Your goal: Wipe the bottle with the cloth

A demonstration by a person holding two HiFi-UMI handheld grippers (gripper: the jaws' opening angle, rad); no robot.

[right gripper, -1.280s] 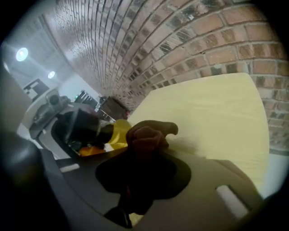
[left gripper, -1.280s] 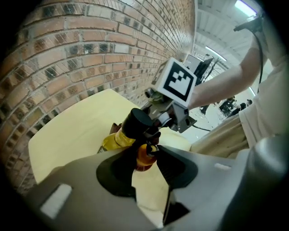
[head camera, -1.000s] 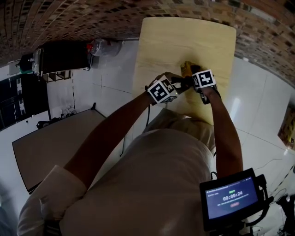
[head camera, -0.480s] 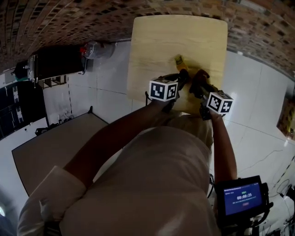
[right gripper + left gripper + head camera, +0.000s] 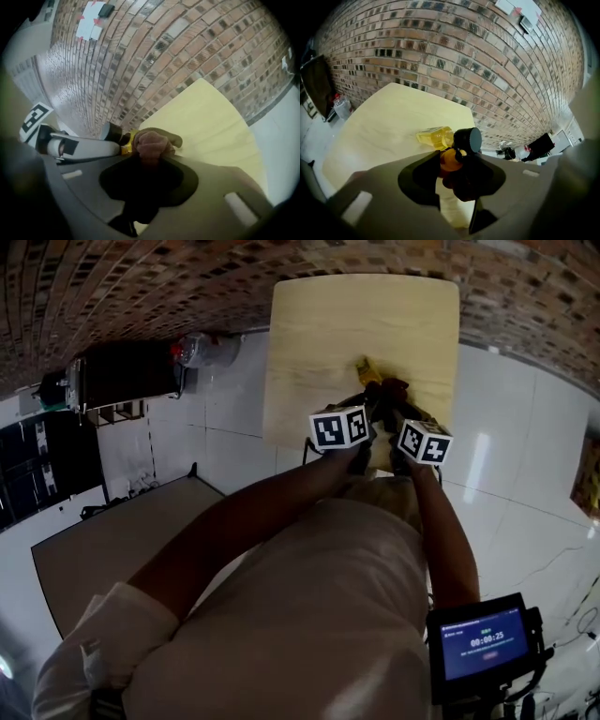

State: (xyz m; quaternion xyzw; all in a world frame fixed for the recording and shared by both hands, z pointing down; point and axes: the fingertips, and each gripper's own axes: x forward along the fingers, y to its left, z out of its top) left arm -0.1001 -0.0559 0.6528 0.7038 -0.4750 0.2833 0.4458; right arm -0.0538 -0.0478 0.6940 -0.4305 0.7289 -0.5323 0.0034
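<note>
Head view first. Looks steeply down along both forearms to a pale wooden table (image 5: 319,324) set against a brick wall (image 5: 141,277). Finds the left gripper (image 5: 368,407) and the right gripper (image 5: 397,411) close together over the table's near edge, marker cubes (image 5: 339,427) side by side. Just beyond them, catches a glimpse of the yellow bottle (image 5: 366,369), with the dark cloth (image 5: 395,388) right beside it. Off to the left on the white floor (image 5: 225,418), picks out a black cabinet (image 5: 127,367) and a clear plastic jug (image 5: 204,345). Down in the corner, a small lit screen (image 5: 483,641).

Over to the left gripper view. Grips the bottle up by its neck, jaws partway closed and pressing on it. Shows the round black cap (image 5: 468,139) turned toward the camera and the clear body with its yellow liquid stretching away over the tabletop. Hard to tell whether the body touches the wood. Just under the cap, something orange, and below that a dark mass too shadowed to name.

Now the right gripper view. Pinches a bunched brownish-pink cloth, jaws closed tight on it. Sets that bundle right against the yellow side of the bottle. Brings in the left gripper from the left edge, grey body reaching to the bottle's dark cap end, one marker cube behind it.
</note>
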